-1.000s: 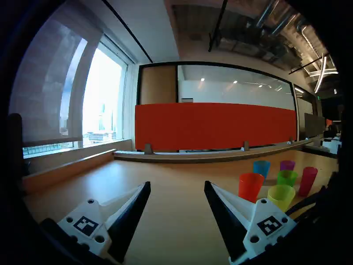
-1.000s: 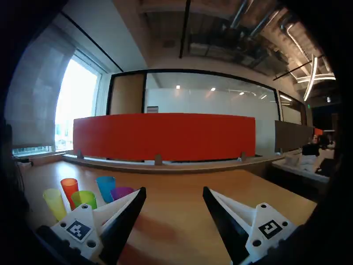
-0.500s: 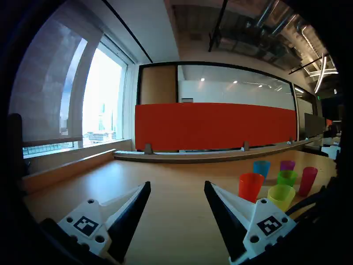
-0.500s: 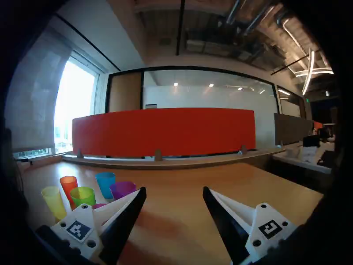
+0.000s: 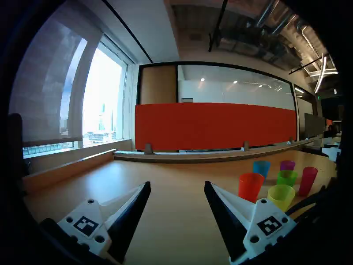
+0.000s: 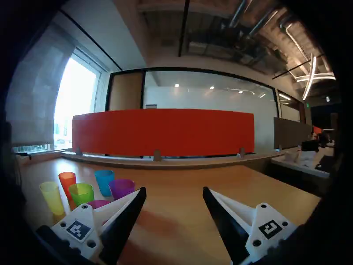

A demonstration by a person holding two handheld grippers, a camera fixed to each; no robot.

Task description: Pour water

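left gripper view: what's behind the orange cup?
The blue cup stands right behind the orange cup, with its base covered by the orange rim. Farther back are the wooden table and the red divider. Whether the two cups touch cannot be told.

On the light wooden table [image 5: 176, 229], an orange cup [image 5: 250, 186], blue cup [image 5: 261, 168], purple cup [image 5: 287, 165], green cup [image 5: 287, 177], yellow cup [image 5: 281, 197] and magenta cup [image 5: 307, 180] are recorded. A red-orange partition [image 5: 212, 126] is noted far behind. The left tool [image 5: 177, 183] and right tool [image 6: 174, 189] are finished with black fingers, white bodies and black-and-white square markers.
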